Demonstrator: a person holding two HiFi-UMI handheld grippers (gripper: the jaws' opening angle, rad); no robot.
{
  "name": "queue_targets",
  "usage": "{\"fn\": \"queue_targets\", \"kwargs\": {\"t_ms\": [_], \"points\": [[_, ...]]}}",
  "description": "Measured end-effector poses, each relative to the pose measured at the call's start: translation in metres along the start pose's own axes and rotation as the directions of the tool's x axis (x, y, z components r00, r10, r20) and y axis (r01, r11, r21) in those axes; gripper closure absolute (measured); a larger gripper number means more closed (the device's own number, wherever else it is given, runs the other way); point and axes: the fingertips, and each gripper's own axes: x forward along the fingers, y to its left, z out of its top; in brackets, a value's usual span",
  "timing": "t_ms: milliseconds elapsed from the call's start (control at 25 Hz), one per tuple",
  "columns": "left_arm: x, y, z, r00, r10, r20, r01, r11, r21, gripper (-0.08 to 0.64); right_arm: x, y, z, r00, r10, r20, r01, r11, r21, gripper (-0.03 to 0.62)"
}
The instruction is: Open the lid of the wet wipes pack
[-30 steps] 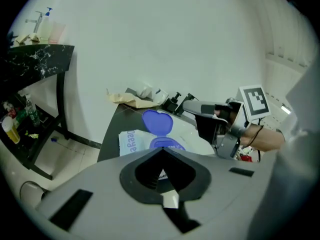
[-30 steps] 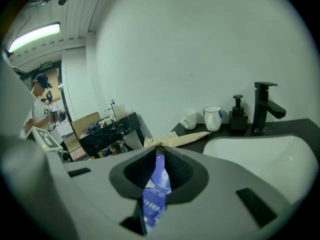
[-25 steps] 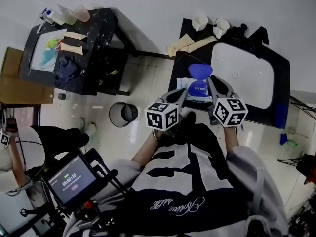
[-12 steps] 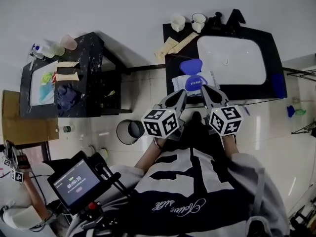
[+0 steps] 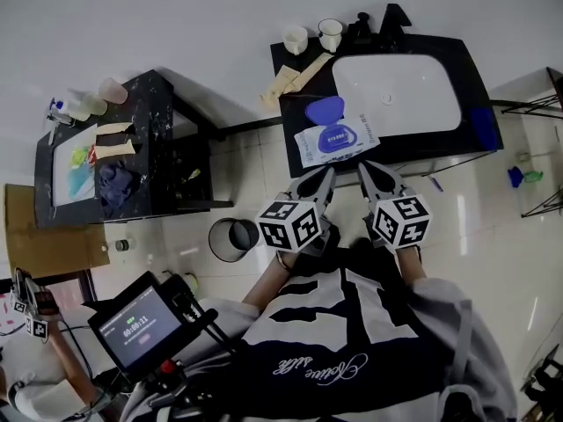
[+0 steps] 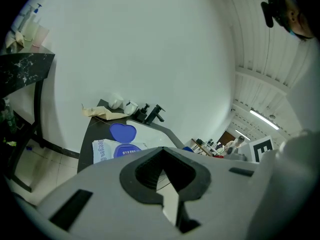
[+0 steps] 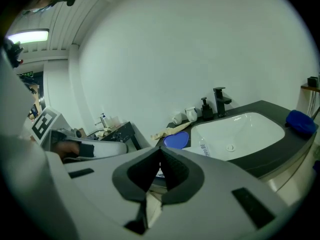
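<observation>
The wet wipes pack (image 5: pixel 335 141) lies on the dark counter (image 5: pixel 290 152) left of the sink, white with a blue label. Its blue lid (image 5: pixel 323 110) stands flipped open toward the wall. My left gripper (image 5: pixel 324 177) and right gripper (image 5: pixel 365 170) hover side by side in front of the counter's near edge, apart from the pack. Both are shut with nothing between the jaws. The left gripper view shows the pack (image 6: pixel 106 149) and open lid (image 6: pixel 123 132) past the gripper (image 6: pixel 161 150). The right gripper view shows the lid (image 7: pixel 176 140) beyond the gripper (image 7: pixel 160 154).
A white sink basin (image 5: pixel 396 90) with a black faucet (image 5: pixel 392 15) fills the counter's right side. Two cups (image 5: pixel 296 40) and a beige cloth (image 5: pixel 287 79) sit at its back left. A black side table (image 5: pixel 167 139) and a waste bin (image 5: pixel 234 236) stand to the left.
Both grippers have drawn back from the pack toward me. The pack, earlier between their tips, now lies free on the counter with its lid open.
</observation>
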Motion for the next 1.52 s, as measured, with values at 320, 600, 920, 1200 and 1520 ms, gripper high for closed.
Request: {"fn": "queue_targets", "kwargs": {"t_ms": [320, 600, 920, 1200, 1520], "points": [[-0.005, -0.027, -0.008, 0.996, 0.062, 0.065, -0.060, 0.998, -0.026, 0.561, -0.027, -0.001, 0.000, 0.996, 0.086, -0.004, -0.086, 0.996, -0.029, 0.592], [-0.012, -0.087, -0.055, 0.981, 0.143, 0.135, -0.136, 0.989, -0.059, 0.561, -0.094, -0.015, -0.025, 0.985, 0.169, -0.031, -0.171, 0.983, -0.066, 0.592], [-0.026, -0.150, -0.130, 0.968, 0.220, 0.120, -0.209, 0.973, -0.097, 0.561, -0.166, -0.025, -0.065, 0.965, 0.248, -0.084, -0.254, 0.965, -0.061, 0.592], [-0.051, -0.174, -0.146, 0.949, 0.284, 0.136, -0.275, 0.958, -0.076, 0.561, -0.196, -0.008, -0.081, 0.943, 0.320, -0.091, -0.326, 0.944, -0.054, 0.592], [-0.079, -0.186, -0.147, 0.942, 0.301, 0.149, -0.296, 0.954, -0.057, 0.561, -0.216, 0.026, -0.078, 0.930, 0.358, -0.081, -0.362, 0.931, -0.048, 0.592]]}}
